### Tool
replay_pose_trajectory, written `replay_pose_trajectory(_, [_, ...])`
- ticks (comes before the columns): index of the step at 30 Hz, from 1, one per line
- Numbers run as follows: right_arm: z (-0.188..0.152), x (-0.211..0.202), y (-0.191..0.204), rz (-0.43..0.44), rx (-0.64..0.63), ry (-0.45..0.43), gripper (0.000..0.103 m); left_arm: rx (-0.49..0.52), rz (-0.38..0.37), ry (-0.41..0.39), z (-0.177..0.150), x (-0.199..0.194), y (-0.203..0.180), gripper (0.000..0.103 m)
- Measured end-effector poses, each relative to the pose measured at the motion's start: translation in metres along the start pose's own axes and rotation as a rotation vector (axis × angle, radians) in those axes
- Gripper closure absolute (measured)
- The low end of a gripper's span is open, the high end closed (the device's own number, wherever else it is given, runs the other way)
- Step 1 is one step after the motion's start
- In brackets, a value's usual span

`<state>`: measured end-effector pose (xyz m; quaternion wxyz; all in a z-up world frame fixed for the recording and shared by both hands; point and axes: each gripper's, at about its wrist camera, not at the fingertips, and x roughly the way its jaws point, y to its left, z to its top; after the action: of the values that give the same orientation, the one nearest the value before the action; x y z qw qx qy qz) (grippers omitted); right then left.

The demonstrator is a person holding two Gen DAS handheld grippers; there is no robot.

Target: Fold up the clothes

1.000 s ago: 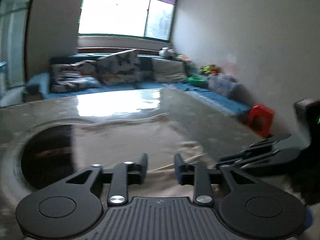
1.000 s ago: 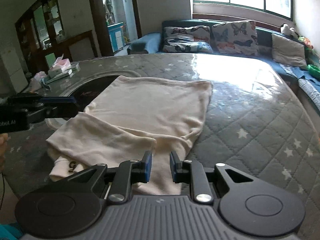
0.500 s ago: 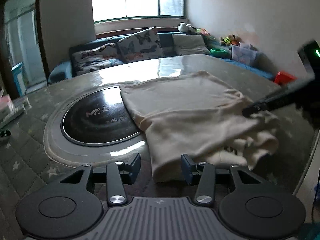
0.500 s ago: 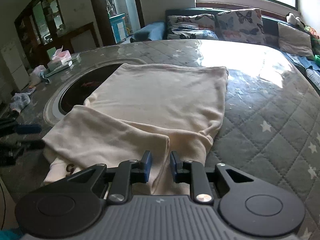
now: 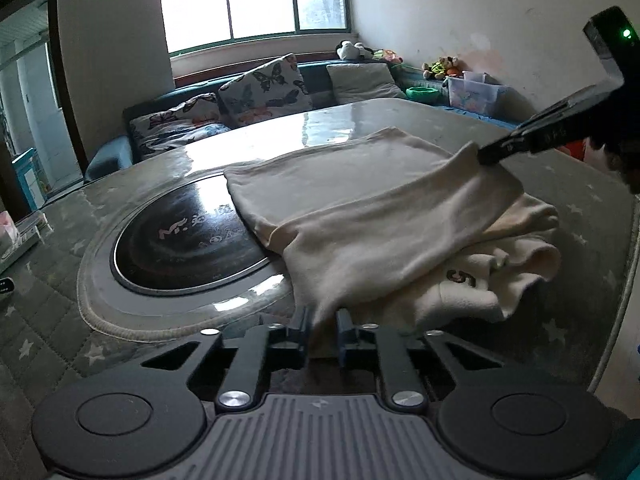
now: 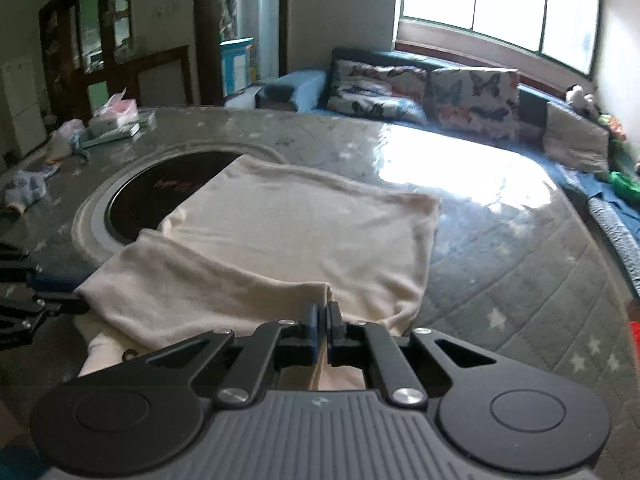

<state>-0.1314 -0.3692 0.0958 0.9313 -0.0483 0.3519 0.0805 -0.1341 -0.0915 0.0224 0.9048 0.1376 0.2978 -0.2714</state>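
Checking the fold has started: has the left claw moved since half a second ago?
Yes. The left claw has closed in on the cream garment, its near corner now between the jaws, where earlier it stood short, level with the round black hob.

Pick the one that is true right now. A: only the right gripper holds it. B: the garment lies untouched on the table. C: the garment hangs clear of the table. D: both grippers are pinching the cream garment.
D: the left gripper has a corner of the cream garment between its fingers, and the right gripper is closed on another corner of the same top layer, while the rest lies on the table.
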Motion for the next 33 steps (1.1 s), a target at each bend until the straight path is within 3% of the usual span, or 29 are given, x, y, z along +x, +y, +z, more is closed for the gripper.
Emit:
replay_pose_trajectory(6, [0.000,-0.001,-0.004,-0.035,0.004,0.001,0.100,-0.022,0.017,0.011,-0.003,-0.002,0.006,0.097])
replay_pose_trajectory(11, [-0.013,0.016,-0.014,-0.056,0.039,0.068,0.095,-0.033,-0.009,0.036,-0.001,-0.007,0.013,0.093])
replay_pose_trajectory(18, [-0.006,0.003,-0.015,-0.019,-0.009,0.018,0.095,-0.041,-0.018,-0.012,0.029,-0.018,0.027,0.093])
replay_pose_trajectory(25, [0.000,0.023,-0.002,0.040,-0.027,0.013,0.095,-0.054,-0.070,-0.002,0.062,0.036,0.011,0.092])
replay_pose_trajectory(30, [-0.006,0.040,0.001,0.055,-0.027,0.062,0.095,-0.062,-0.055,0.044,0.063,0.070,0.009,0.091])
replay_pose_trajectory(33, [-0.010,0.034,-0.002,0.065,-0.040,0.069,0.095,-0.047,-0.052,0.039,0.060,0.068,0.010,0.089])
